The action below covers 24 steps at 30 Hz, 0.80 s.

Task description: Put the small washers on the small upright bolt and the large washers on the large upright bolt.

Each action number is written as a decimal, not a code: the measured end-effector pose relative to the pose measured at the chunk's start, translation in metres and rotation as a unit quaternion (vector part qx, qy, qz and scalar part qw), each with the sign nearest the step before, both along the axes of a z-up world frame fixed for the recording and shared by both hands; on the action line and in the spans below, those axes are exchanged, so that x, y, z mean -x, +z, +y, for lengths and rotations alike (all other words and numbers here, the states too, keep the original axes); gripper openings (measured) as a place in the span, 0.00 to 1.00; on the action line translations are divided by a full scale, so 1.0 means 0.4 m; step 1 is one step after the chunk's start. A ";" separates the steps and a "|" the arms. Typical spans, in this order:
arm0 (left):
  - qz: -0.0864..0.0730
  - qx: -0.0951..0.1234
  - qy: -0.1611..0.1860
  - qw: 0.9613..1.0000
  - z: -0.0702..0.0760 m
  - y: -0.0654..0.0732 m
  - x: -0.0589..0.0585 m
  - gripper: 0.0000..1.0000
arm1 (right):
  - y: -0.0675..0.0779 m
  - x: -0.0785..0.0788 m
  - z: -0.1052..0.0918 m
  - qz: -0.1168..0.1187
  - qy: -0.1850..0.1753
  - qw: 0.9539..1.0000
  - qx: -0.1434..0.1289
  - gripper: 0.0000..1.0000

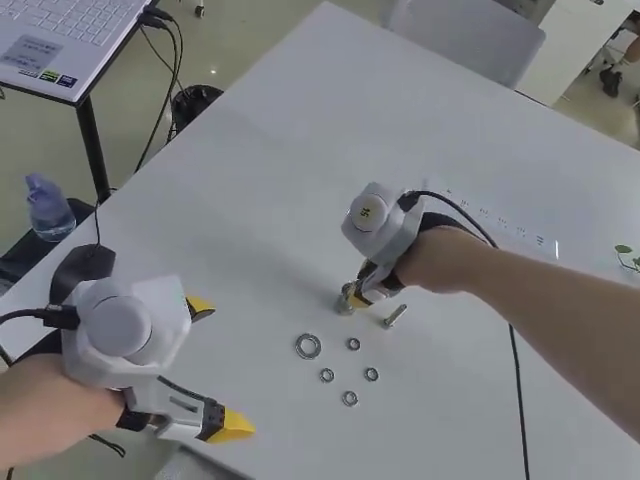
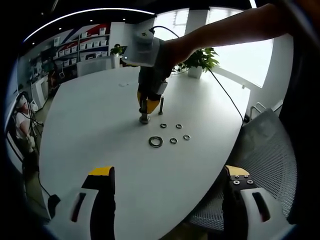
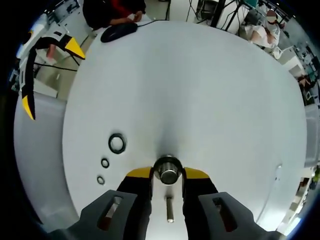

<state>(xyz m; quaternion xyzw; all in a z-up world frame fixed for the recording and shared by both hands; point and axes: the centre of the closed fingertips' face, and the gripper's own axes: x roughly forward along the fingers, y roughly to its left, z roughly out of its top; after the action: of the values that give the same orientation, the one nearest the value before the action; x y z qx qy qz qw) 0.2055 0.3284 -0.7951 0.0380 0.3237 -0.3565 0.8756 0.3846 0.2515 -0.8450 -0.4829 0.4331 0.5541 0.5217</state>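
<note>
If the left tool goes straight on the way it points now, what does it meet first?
Probably the large washer lying on the table, then the large bolt gripped by the right tool. Height is unclear, so it may pass over the washer.

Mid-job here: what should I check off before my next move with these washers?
1. Right tool shut on large steel bolt: ok.
2. Large steel bolt standing upright on white table: ok.
3. Small steel bolt upright: not ok, lying on its side.
4. Left tool open, free: ok.
5. One large ring washer and four small ring washers loose, reachable: ok.
6. Whether the large steel bolt would stand if released: cannot tell.
</note>
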 end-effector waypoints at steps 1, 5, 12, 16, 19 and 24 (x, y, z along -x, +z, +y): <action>0.001 0.000 0.001 1.000 0.000 0.000 0.001 0.89 | -0.006 0.001 0.001 0.002 -0.001 1.000 0.001 0.22; 0.003 0.001 0.003 1.000 0.003 -0.003 0.006 0.89 | -0.017 -0.002 -0.002 0.002 -0.001 1.000 0.005 0.22; 0.003 0.000 0.009 1.000 0.009 -0.001 0.010 0.88 | -0.038 -0.004 -0.006 0.001 0.000 1.000 0.011 0.22; 0.004 0.001 0.008 1.000 0.005 -0.002 0.009 0.88 | -0.053 -0.003 -0.004 0.000 -0.001 1.000 0.011 0.22; 0.004 0.000 0.005 1.000 0.002 -0.003 0.009 0.88 | -0.057 -0.003 -0.006 -0.001 0.000 1.000 0.013 0.22; 0.005 0.001 0.005 1.000 0.004 -0.003 0.008 0.87 | -0.062 -0.005 -0.010 0.003 0.000 1.000 0.015 0.22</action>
<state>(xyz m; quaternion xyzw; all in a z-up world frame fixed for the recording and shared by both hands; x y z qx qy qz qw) 0.2023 0.3299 -0.7963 0.0341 0.3279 -0.3522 0.8759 0.3866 0.2475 -0.8698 -0.4889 0.4426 0.5488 0.5137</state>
